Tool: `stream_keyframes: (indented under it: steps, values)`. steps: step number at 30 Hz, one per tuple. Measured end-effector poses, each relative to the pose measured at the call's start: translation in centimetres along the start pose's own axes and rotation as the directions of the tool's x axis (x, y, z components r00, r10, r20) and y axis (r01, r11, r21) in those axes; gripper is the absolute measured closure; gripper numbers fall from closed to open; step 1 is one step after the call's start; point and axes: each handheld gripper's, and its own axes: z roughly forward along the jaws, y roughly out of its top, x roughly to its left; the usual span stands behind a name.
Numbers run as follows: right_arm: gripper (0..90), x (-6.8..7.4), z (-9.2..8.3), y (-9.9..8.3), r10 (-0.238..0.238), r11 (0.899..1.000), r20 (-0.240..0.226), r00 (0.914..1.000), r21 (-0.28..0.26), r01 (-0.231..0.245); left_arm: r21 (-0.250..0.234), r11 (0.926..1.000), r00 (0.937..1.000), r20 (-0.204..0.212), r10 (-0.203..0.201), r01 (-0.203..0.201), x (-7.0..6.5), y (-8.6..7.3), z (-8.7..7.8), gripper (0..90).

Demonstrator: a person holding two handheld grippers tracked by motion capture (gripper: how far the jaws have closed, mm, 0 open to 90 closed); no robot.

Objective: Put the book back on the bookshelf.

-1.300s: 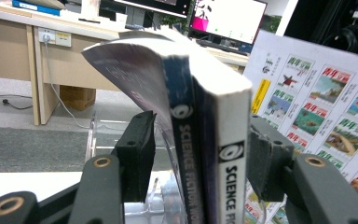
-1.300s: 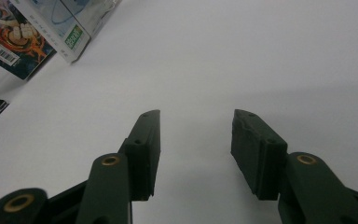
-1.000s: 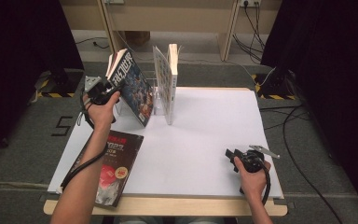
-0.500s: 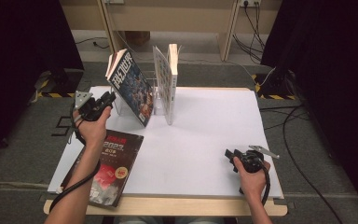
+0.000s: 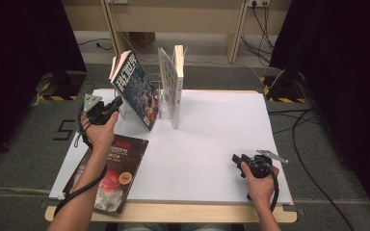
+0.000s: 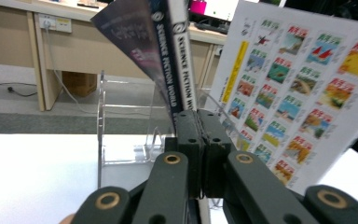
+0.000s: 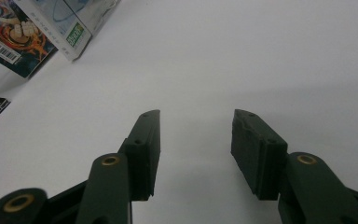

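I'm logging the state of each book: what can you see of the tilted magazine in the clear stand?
The tilted magazine has a dark blue illustrated cover with large white characters; its spine reads "Science Fiction World". It looks like glossy paper. It leans left with its top overhanging and its bottom edge at the clear acrylic stand on the white table, beside an upright book. Whether anything else touches it, I cannot tell.

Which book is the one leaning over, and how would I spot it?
Find the white table top, then the clear plastic book stand near its far left edge. The dark blue magazine with big white letters leans there, tilted to the left. Unlike the white book covered in small pictures standing upright beside it, or the dark red-and-black magazine lying flat, it slants.
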Motion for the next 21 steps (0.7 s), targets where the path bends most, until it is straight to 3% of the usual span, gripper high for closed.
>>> stream_keyframes:
  steps: [11, 21]
  values:
    - [53.3, 0.0, -0.1, 0.0, -0.002, 1.0, 0.002, 1.0, -0.003, 0.002, 0.007, 0.9999, 0.9997, -0.02, 0.012, -0.012, -0.1, -0.1, 0.7, 89.1]
    - [53.3, 0.0, 0.0, 0.0, -0.005, 1.0, 0.001, 1.0, -0.003, 0.005, 0.023, 0.9997, 0.999, -0.045, 0.002, -0.001, 0.6, 0.1, 1.3, 89.1]
